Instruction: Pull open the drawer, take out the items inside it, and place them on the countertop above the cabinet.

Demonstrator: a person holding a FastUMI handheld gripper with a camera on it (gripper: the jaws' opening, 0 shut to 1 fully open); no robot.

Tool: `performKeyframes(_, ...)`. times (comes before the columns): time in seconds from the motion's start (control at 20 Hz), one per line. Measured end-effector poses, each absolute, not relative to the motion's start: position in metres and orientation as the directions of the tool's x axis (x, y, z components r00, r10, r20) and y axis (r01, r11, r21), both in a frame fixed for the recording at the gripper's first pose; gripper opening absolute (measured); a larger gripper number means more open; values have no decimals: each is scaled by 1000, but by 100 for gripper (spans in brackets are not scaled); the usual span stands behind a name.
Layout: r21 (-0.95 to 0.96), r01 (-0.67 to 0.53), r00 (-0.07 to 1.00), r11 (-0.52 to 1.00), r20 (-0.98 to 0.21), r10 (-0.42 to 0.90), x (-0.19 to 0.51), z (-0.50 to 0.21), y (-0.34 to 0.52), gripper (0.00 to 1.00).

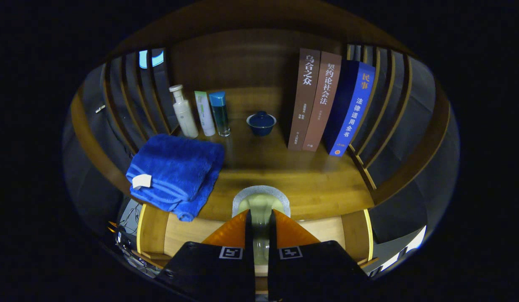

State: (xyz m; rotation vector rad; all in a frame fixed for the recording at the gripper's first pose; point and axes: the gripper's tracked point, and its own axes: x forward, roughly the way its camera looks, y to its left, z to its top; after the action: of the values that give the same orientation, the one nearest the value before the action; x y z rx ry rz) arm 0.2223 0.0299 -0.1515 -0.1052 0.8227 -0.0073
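Pouch [260,200], light and soft, is hanging pinched at its edge between the gripper's [260,218] nearly closed fingers, over the countertop [318,184].

Tool [260,222] pinches a pale packet [260,201] over the countertop [310,184]

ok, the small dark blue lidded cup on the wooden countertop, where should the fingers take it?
Likely the bowl wall under the lid, level from the front: the small dark blue lidded cup stands upright with gaps to the blue-capped clear bottle and the brown book. The fingers are now shut on a pale green, grey-rimmed pouch.
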Motion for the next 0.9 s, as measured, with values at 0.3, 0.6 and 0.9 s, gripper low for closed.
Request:
performKeyframes(0.3,-110,-43,637,993,-769,-58,274,-169,35,17)
performKeyframes(0.6,-115,-31,610,993,-789,-72,309,-184,33,16)
performKeyframes(0.9,-93,-13,594,996,-801,-67,319,-190,33,24)
